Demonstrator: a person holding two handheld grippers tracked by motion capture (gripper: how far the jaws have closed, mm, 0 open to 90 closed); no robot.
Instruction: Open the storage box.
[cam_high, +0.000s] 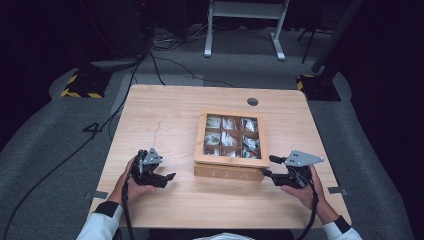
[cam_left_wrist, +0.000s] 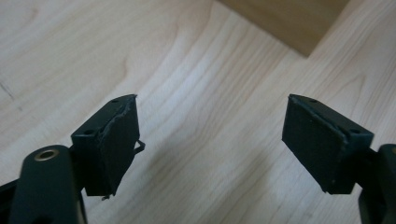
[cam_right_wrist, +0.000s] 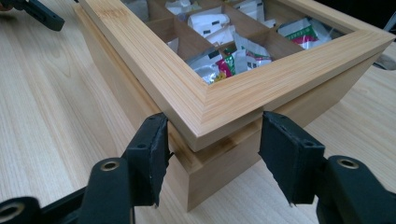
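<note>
Sitting near the middle of a light wooden table (cam_high: 165, 110), slightly toward its right side, is a wooden box (cam_high: 231, 145) with a framed clear lid (cam_right_wrist: 196, 88). Through the lid, a grid of compartments holds small white and coloured packets (cam_right_wrist: 233, 56).

The right gripper (cam_high: 270, 166) is at the box's near right corner, held in a person's right hand (cam_high: 305, 190). In the right gripper view, its two black jaws straddle that corner just under the lid's overhanging edge, one jaw on each side of the corner. The left-hand pad lies against the wood; whether the other pad touches cannot be told, so a firm grip cannot be confirmed.

The left gripper (cam_high: 170, 177) is held in the person's left hand (cam_high: 132, 187), low over the table, to the left of the box and apart from it, pointing toward it. In the left gripper view, its jaws stand well apart with nothing between them, bare table beneath, and a corner of the box at the top of the frame.

White sleeves (cam_high: 100, 222) come in at the bottom edge of the high view. Black cables (cam_high: 125, 210) trail from both grippers. Grey carpeted floor (cam_high: 50, 150) surrounds the table, with a white metal frame (cam_high: 245, 20) beyond.
</note>
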